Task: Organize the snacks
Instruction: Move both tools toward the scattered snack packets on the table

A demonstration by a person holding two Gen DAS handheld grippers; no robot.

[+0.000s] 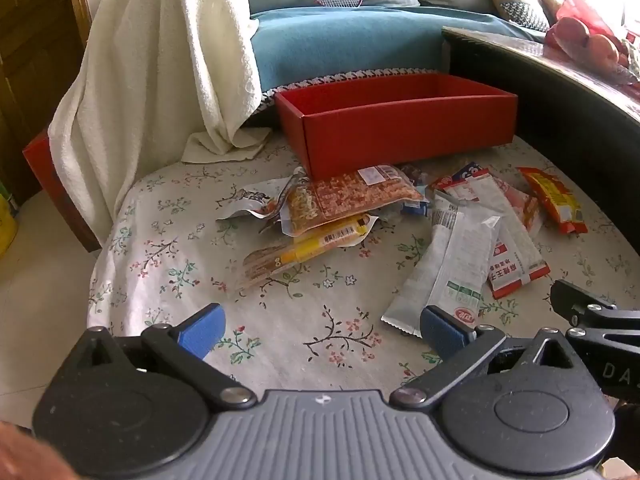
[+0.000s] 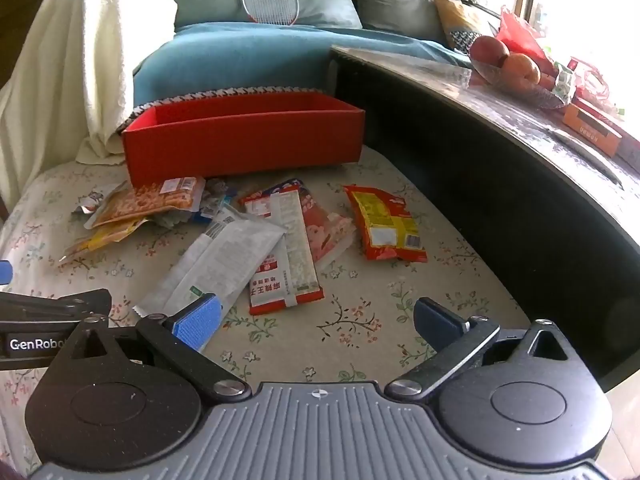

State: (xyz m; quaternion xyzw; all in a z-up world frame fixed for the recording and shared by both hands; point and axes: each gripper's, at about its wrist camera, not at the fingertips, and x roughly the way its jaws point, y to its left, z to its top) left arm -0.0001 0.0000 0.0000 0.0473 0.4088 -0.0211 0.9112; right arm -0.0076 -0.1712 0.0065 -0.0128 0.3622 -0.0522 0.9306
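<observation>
So here's where I'm at: both hands hovering low over the flowery cloth (image 1: 168,264), left gripper (image 1: 322,326) and right gripper (image 2: 316,320) each spread wide with nothing in them, I guess so either can drop onto a packet. The red box (image 1: 400,136) is my landmark. It looks empty from both views. All the snacks sit loose in front of it: the orange packet (image 1: 352,196) touching its front wall, the long silver packet (image 2: 216,256) nearer me, the red-yellow packet (image 2: 384,224) off to its right side.
</observation>
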